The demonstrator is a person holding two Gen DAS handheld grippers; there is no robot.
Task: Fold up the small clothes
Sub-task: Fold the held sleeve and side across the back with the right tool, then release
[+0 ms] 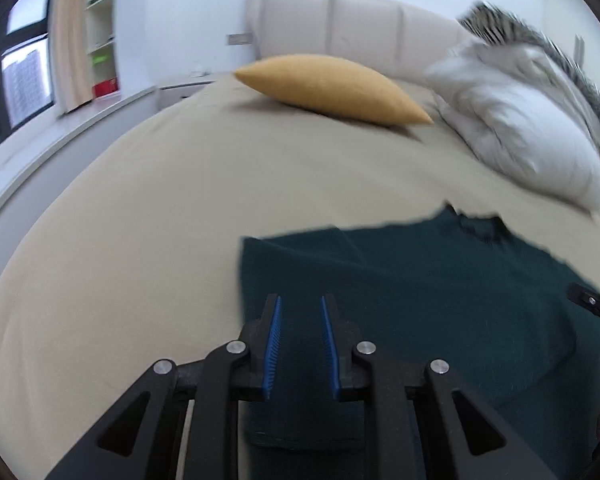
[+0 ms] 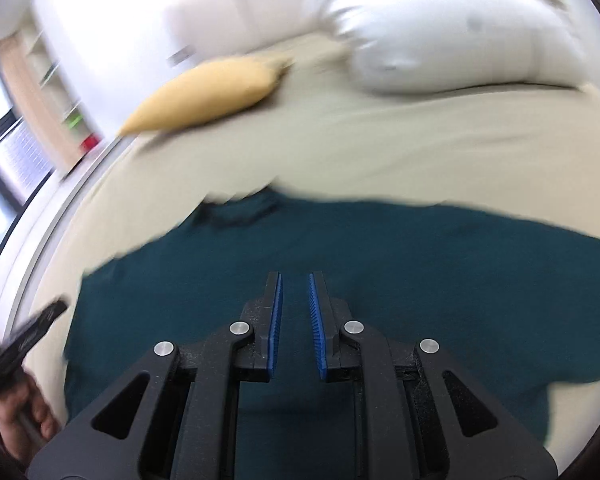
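Dark green garment [image 2: 340, 264] lying flat on the bed [image 1: 148, 208]
Its long axis is running left-right; left gripper [image 1: 300, 302] and right gripper [image 2: 296, 278] are hovering open, bare sheet stretching far.

A beige bed [image 1: 148, 208] carries a dark-green garment [image 1: 440, 280], yellow cushion [image 1: 332, 88], white pillow [image 1: 520, 128].

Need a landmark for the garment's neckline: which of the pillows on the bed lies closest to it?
The white pillow, at the right by the headboard; the green garment has its collar edge just below it. The yellow cushion lies farther off, toward the window side.
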